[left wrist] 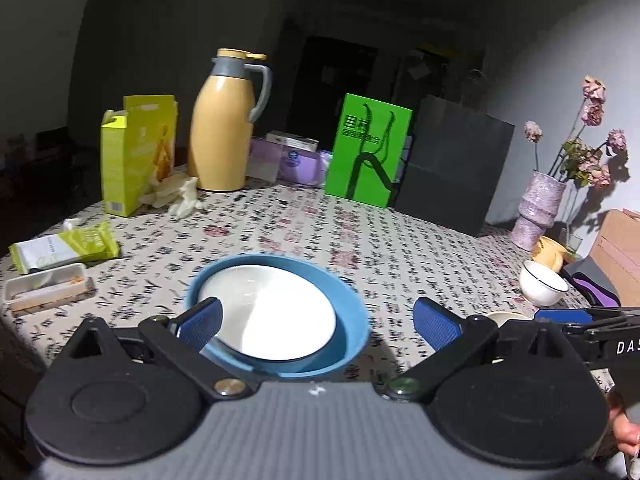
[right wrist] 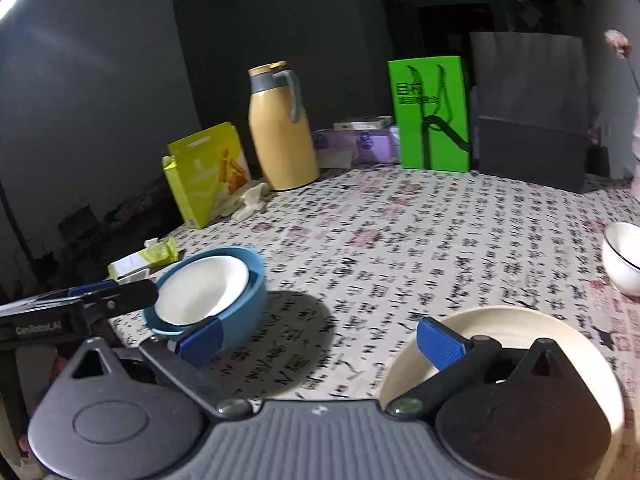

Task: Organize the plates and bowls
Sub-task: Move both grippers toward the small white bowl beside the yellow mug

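A blue bowl (left wrist: 354, 322) with a white bowl (left wrist: 272, 312) nested in it stands on the patterned tablecloth, between the fingers of my open left gripper (left wrist: 318, 324). The left finger overlaps the white bowl's near rim. The right wrist view shows the same stack, blue bowl (right wrist: 250, 304) and white bowl (right wrist: 204, 288), with the left gripper (right wrist: 116, 294) beside it. My right gripper (right wrist: 320, 340) is open and holds nothing, its right finger over a cream plate (right wrist: 540, 328). A white bowl with a dark rim (left wrist: 544, 282) (right wrist: 624, 256) sits to the right.
Along the back stand a yellow thermos jug (left wrist: 222, 128), an open yellow box (left wrist: 136, 156), a green box (left wrist: 366, 150) and a black paper bag (left wrist: 452, 168). A vase of dried flowers (left wrist: 538, 208) and a yellow bowl (left wrist: 550, 252) are at right. A tissue pack (left wrist: 64, 248) and small tray (left wrist: 44, 286) lie left.
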The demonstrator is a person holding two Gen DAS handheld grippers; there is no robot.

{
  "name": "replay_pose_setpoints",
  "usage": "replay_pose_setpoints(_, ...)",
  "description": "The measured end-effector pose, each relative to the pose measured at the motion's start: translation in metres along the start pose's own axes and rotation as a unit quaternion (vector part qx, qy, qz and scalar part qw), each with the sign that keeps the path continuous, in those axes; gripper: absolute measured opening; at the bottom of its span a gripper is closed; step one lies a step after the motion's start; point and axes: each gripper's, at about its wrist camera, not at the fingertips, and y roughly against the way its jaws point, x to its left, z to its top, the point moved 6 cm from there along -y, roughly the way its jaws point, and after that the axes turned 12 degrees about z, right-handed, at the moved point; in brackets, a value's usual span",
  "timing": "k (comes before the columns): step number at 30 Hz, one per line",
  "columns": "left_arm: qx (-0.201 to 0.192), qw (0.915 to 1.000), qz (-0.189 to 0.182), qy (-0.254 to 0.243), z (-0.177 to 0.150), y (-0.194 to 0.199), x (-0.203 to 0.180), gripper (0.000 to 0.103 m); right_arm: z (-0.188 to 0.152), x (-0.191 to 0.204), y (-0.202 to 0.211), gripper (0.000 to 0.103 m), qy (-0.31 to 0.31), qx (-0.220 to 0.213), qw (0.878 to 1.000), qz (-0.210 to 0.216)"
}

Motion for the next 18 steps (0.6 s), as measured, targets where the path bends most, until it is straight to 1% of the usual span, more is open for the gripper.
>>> replay_pose_setpoints(6,0.008,0.9996,-0.021,-0.015,-0.002,-0.011,-0.030,0.103,0.000,-0.030,0.017,0.103,-0.012,-0.009,1.000,-0.026)
replay_pose_setpoints(10,0.008,0.9990,-0.032,-0.029,-0.001,-0.016,-0.051,0.103,0.001,-0.048,0.032,0.103,-0.005,-0.019,0.999,-0.045)
replay_pose_setpoints(14,0.011,0.9983,-0.042,-0.040,0.002,-0.021,-0.072,0.103,0.003,-0.066,0.046,0.103,-0.007,-0.028,0.998,-0.054)
replay_pose_setpoints(18,0.013,0.9969,-0.063,-0.045,0.008,-0.024,-0.095,0.103,0.006,-0.085,0.060,0.103,-0.008,-0.039,0.997,-0.065)
